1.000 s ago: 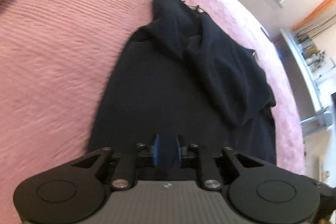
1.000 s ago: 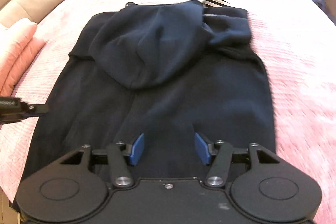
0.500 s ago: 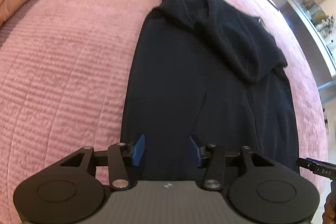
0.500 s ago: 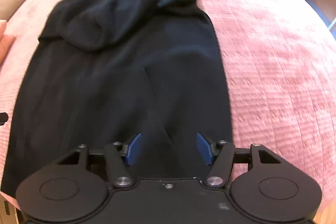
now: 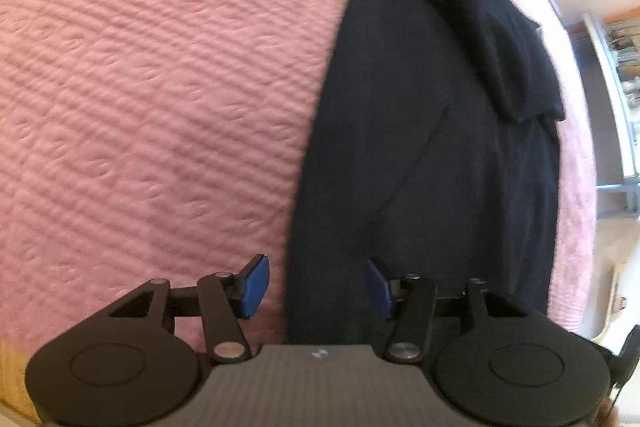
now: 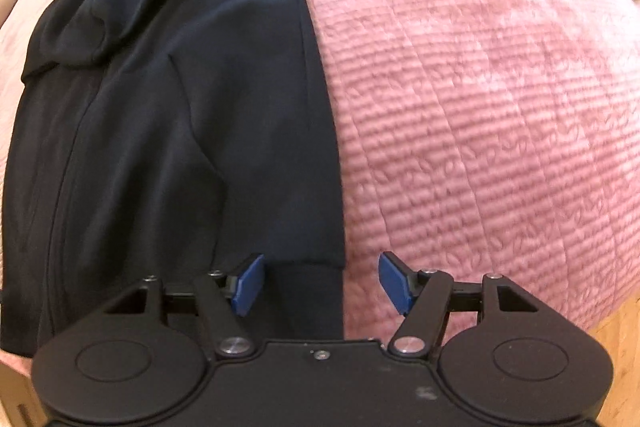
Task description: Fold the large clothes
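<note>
a: where did the dark navy fleece hooded garment (image 5: 420, 147) lie?
b: flat on the pink quilted bedspread (image 5: 140, 87). its near-left edge ran between the left tool (image 5: 316, 285)'s parted blue pads; jaws had just been opening, gripping nothing.
a: the right tool (image 6: 322, 283)?
b: also just widening, empty, straddling the hem corner. the hood's far end was cut off.

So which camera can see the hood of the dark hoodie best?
The left wrist view: there the hood lies unrolled across the dark hoodie, nearly whole. In the right wrist view the hood is squeezed into the top left corner, bunched and partly cut off by the picture's edge.
</note>
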`<state>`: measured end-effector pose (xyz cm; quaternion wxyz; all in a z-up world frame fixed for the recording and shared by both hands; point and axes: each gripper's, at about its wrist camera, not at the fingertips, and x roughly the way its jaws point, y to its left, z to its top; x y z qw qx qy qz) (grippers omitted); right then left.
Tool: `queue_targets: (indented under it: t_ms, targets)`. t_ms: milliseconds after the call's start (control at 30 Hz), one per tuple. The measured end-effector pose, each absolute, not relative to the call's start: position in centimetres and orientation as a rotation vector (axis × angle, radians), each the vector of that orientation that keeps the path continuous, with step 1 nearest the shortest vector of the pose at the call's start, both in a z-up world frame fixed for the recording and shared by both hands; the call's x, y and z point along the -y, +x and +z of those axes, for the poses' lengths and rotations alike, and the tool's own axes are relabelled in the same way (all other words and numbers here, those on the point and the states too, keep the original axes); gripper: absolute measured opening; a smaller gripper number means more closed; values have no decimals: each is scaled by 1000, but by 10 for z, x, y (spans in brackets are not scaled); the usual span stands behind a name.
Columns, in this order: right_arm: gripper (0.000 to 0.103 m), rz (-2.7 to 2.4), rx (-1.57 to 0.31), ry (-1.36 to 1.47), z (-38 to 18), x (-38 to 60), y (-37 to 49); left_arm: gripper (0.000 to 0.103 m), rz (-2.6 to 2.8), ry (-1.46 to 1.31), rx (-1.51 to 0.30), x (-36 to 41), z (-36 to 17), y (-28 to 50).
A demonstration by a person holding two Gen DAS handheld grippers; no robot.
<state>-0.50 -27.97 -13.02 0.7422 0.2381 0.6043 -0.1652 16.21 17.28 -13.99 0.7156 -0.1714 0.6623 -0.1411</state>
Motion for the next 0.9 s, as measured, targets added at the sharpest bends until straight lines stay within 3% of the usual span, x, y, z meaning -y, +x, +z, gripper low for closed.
queue_targets:
  t_ms: [367, 400, 433, 467, 500, 533, 567, 700, 900]
  targets:
    - [79, -246, -1414, 593, -153, 283, -4, 69, -417, -544, -1563, -174, -176, 143]
    - [69, -217, -1412, 598, -153, 282, -3, 68, -423, -561, -1565, -177, -177, 144]
    - [45, -190, -1410, 611, -153, 281, -2, 65, -427, -561, -1565, -177, -177, 144]
    - [39, -174, -1409, 625, -153, 279, -1, 49, -426, -545, -1566, -177, -178, 144]
    - [33, -167, -1401, 621, -151, 278, 0, 27, -425, -522, -1574, -177, -179, 145]
    - [19, -156, -1386, 620, -149, 277, 0, 16, -425, -509, -1587, -174, -182, 144]
    - [14, -157, -1366, 627, -145, 277, -1, 10, -422, -513, -1594, -171, -183, 141]
    - [7, -153, -1298, 651, -116, 286, 4, 6, -376, -613, -1557, -180, -175, 143]
    - [7, -90, -1130, 641, -55, 312, 56, 6, -459, -743, -1393, -173, -117, 196]
